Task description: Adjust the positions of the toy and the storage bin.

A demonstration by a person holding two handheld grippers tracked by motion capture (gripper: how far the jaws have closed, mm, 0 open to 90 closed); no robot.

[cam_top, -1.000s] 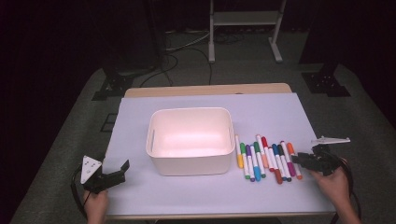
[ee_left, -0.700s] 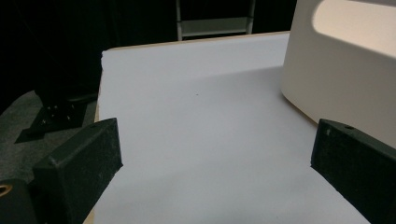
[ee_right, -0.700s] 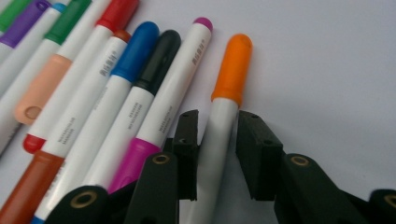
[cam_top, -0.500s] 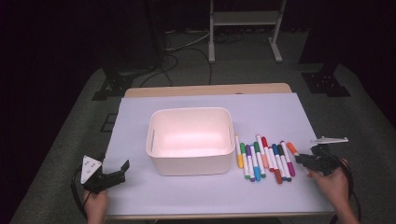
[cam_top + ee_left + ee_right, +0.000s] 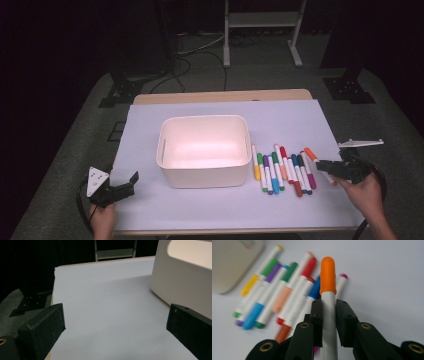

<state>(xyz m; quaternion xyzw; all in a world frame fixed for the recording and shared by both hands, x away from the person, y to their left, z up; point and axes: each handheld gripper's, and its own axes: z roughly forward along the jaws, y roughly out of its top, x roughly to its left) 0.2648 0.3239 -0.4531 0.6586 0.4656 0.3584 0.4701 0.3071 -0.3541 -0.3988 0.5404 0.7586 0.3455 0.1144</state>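
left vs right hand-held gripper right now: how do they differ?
1. The left hand-held gripper has its jaws wide apart with nothing between them; the right hand-held gripper is shut on the orange-capped marker.
2. The left sits near the table's front left corner, beside the white bin; the right is at the right end of the marker row.
Shared: both are black, two-jawed, each held in a hand.
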